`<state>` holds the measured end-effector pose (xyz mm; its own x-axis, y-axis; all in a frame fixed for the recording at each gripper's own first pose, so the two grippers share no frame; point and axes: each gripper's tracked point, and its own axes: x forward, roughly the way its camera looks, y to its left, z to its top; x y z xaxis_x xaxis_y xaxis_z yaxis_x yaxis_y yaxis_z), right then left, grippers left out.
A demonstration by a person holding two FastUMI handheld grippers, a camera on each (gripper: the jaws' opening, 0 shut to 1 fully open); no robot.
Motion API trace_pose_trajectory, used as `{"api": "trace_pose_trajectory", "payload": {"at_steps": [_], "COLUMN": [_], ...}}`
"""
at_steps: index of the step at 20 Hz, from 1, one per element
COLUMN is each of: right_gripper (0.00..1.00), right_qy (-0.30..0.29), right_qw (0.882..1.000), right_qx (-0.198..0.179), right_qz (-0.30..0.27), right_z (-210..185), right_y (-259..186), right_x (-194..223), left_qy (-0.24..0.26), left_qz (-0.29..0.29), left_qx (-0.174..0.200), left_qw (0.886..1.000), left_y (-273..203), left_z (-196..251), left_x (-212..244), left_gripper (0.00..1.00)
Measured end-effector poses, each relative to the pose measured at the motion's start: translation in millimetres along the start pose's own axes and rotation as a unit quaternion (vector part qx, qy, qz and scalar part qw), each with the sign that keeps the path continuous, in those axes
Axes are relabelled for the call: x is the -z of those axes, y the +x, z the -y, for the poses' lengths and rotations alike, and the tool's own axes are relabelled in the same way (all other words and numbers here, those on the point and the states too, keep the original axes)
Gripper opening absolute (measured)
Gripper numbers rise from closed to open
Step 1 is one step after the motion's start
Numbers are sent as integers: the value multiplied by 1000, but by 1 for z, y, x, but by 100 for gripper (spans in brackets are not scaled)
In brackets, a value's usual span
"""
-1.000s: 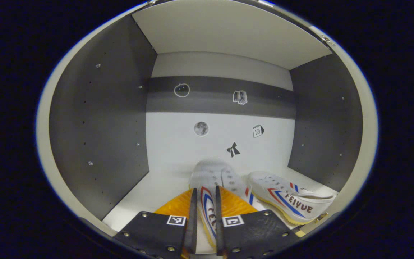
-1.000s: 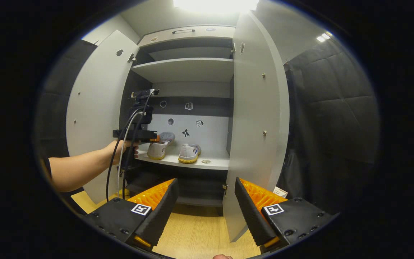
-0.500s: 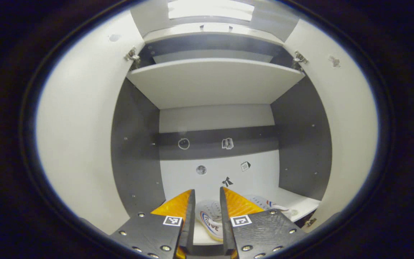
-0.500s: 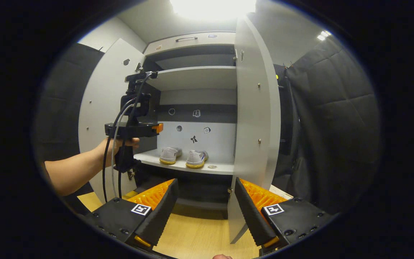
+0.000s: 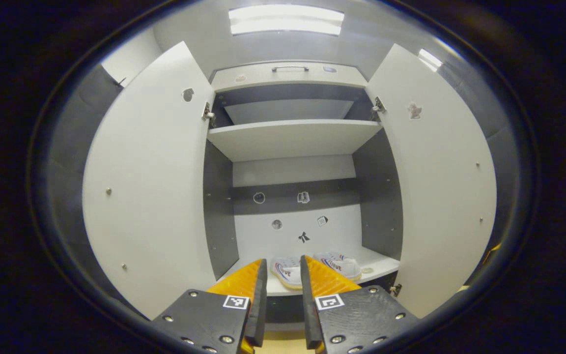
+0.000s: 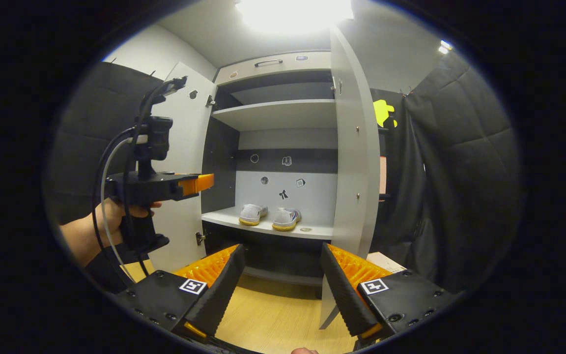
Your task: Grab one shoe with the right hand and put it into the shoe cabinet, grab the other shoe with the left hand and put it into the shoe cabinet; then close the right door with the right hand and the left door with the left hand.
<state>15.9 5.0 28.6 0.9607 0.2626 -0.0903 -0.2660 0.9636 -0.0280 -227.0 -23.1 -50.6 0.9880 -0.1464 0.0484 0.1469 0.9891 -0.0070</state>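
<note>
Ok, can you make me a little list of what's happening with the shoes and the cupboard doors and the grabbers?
shoes: both shoes sit side by side on the cabinet shelf
left door: left door open
right door: right door open
left gripper: left gripper holds nothing, fingers a narrow gap apart, outside the cabinet
right gripper: right gripper wide open, holds nothing, near the right door
left to do: shut both doors

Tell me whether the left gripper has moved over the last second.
Yes. The left gripper has backed out of the cabinet, leaving both shoes on the shelf.
</note>
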Motion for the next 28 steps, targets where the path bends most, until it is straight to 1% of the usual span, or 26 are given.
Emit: {"api": "trace_pose_trajectory", "payload": {"at_steps": [3, 5, 6, 7, 8, 10, 12, 13, 16, 20, 23, 25, 27, 28], "right_gripper": [98, 98, 96, 98, 98, 96, 98, 96, 98, 96, 98, 98, 98, 96], "right_qy": [-1, -1, -5, -8, -10, -12, -11, -10, -9, -17, -23, -35, -34, -29], "right_qw": [1000, 999, 999, 998, 998, 996, 993, 991, 987, 979, 971, 963, 958, 956], "right_qx": [18, 33, 46, 57, 67, 92, 117, 130, 163, 202, 236, 266, 284, 290], "right_qz": [4, 4, 8, 10, 12, 12, 15, 15, 16, 21, 21, 21, 23, 24], "right_z": [2, 4, 9, 12, 16, 29, 44, 51, 74, 104, 128, 148, 160, 165], "right_y": [-6, -14, -18, -22, -27, -34, -42, -45, -52, -51, -47, -43, -36, -31], "right_x": [-3, -6, -10, -12, -15, -19, -23, -25, -31, -45, -55, -63, -71, -74], "left_qy": [1, -14, -18, -19, -17, -14, -16, -14, -8, -13, -17, -15, -13, -13], "left_qz": [-14, -30, -35, -38, -39, -45, -51, -54, -57, -54, -51, -49, -47, -48], "left_qx": [-7, -3, -4, -5, -6, -7, -8, -12, -21, -32, -44, -55, -66, -72], "left_qw": [1000, 999, 999, 999, 999, 999, 999, 998, 998, 998, 998, 997, 997, 996], "left_y": [-30, -49, -59, -67, -76, -93, -109, -115, -138, -156, -166, -171, -176, -178], "left_z": [-11, -17, -21, -25, -30, -37, -45, -49, -64, -83, -97, -107, -116, -121], "left_x": [11, 21, 25, 27, 28, 32, 36, 39, 42, 41, 38, 38, 38, 39], "left_gripper": [34, 33, 33, 33, 35, 34, 33, 33, 34, 35, 34, 35, 35, 33]}}
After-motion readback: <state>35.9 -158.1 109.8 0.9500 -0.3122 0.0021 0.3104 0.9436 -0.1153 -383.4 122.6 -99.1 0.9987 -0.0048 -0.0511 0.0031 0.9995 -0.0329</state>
